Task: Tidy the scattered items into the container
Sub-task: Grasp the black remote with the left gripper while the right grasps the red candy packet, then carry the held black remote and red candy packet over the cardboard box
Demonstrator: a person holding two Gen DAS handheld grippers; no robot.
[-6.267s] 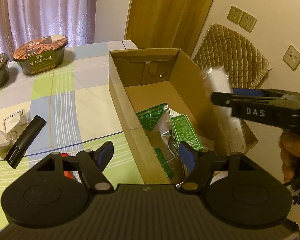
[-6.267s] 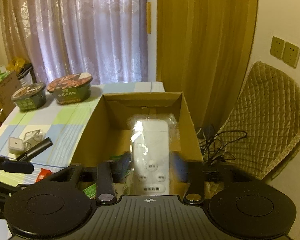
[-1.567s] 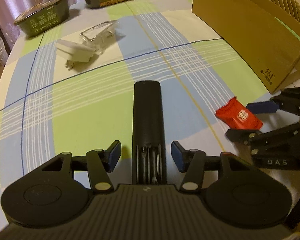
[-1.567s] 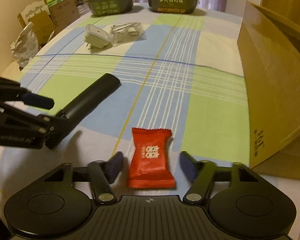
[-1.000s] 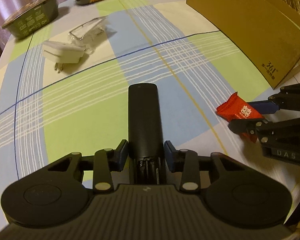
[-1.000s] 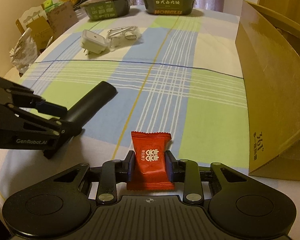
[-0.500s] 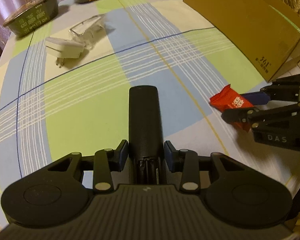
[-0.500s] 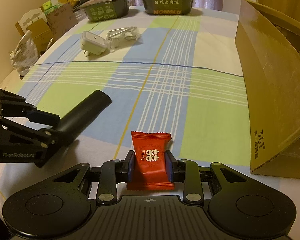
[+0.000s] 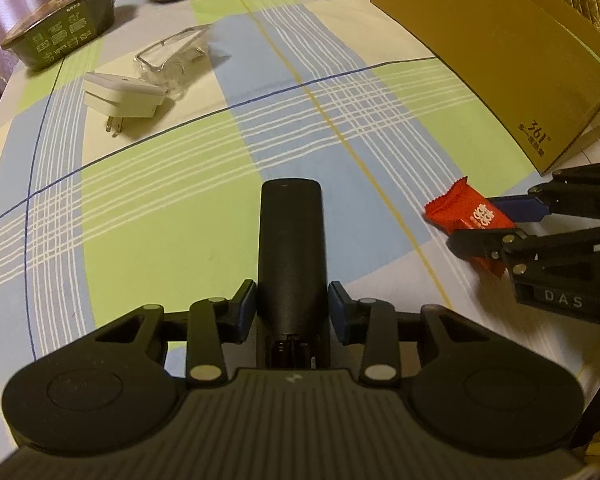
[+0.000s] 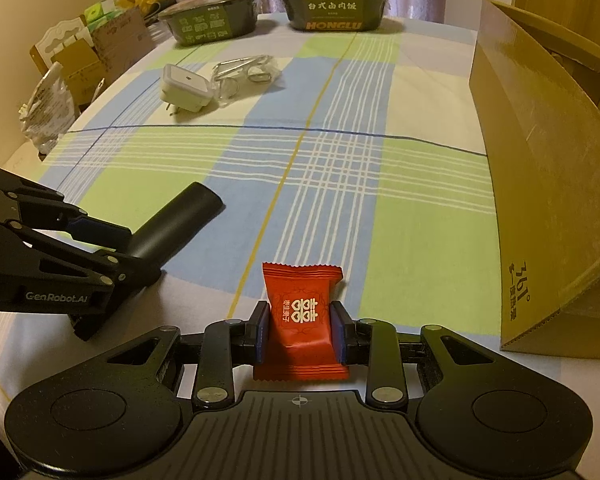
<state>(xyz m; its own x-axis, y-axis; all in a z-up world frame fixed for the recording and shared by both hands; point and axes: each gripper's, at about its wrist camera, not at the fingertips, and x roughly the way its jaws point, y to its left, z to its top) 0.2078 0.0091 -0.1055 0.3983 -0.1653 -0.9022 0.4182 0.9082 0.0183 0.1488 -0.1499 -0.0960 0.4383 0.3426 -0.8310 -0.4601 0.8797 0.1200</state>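
Observation:
My left gripper (image 9: 292, 312) is shut on a black remote (image 9: 291, 248), which sticks forward above the checked tablecloth. The same remote (image 10: 172, 226) shows at the left of the right wrist view, held in the left gripper (image 10: 100, 252). A red candy packet (image 10: 302, 312) is clamped upright in my right gripper (image 10: 300, 332). In the left wrist view that red candy packet (image 9: 466, 216) hangs in the right gripper (image 9: 496, 220) at the right edge. The cardboard box (image 9: 500, 56) stands on the right, its brown side wall (image 10: 540, 184) facing me.
A white plug adapter (image 9: 120, 98) and a clear plastic bag with a cable (image 9: 176, 52) lie at the far left. Two dark instant-food bowls (image 10: 212, 14) (image 10: 334, 4) stand at the table's far edge. Boxes and bags (image 10: 68, 64) crowd the floor left of the table.
Both grippers have risen slightly with their loads; the red packet and the right gripper have shifted a little toward the box. Both grips are unchanged.

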